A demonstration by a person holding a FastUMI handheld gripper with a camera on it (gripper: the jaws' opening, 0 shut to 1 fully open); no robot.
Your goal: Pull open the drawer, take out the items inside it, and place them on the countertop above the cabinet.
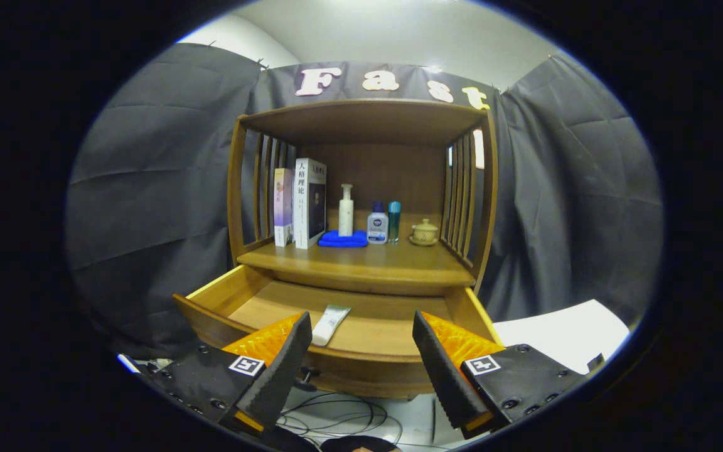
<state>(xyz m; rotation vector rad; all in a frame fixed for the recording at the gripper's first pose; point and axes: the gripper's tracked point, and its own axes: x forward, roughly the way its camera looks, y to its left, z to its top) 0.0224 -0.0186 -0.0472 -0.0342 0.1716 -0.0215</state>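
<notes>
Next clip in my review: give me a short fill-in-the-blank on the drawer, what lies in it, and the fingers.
1. The drawer under the shelf stands pulled ____.
2. In it lies a white ____, just ahead of the fingers.
3. The gripper is ____, with nothing between its fingers.
4. On the countertop, the white pump bottle stands on a folded ____ cloth.

Missing words: open; tube; open; blue

Gripper (359, 326) jaws spread before drawer (399, 361) holding tube (330, 324).
</notes>
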